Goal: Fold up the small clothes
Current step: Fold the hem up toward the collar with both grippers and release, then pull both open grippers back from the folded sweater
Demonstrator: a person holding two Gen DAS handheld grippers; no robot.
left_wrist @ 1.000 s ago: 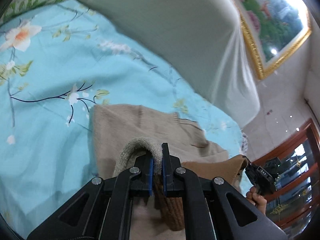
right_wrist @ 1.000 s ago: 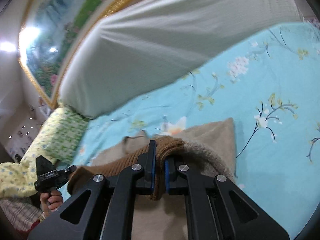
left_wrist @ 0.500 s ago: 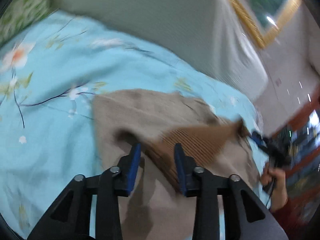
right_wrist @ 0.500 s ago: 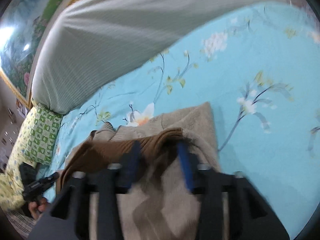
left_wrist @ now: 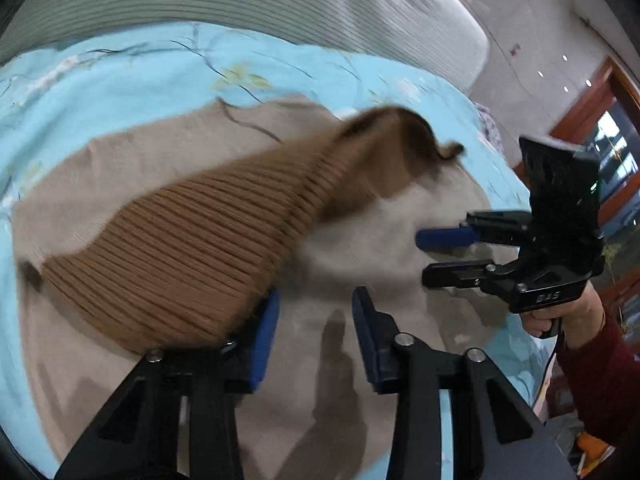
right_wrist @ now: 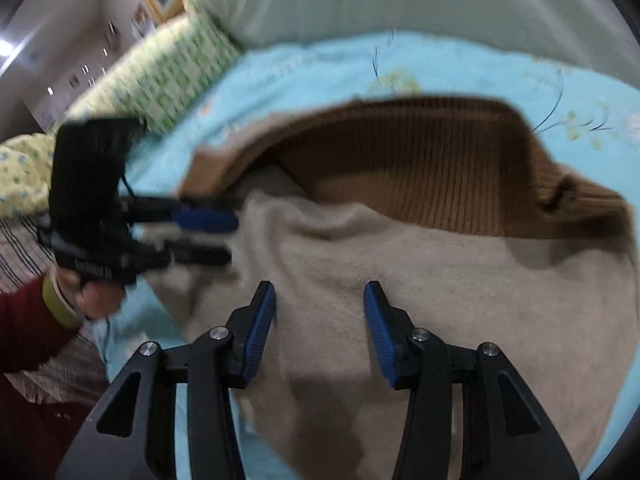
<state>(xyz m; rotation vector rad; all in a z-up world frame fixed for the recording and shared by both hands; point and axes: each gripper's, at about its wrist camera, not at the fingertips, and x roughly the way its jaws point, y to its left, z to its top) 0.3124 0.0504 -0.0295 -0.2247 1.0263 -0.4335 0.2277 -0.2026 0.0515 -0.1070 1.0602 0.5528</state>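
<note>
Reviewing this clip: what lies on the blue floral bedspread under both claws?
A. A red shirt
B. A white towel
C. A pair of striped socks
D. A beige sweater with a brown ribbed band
D: the sweater is beige knit with a brown ribbed band, spread on the bedspread below the open left claw and right claw.

Lighting: even, soft indoor light; faint shadows lower centre. Quality: motion blur throughout, heaviest at left of right-wrist view; fisheye bending, dark vignetted corners.
</note>
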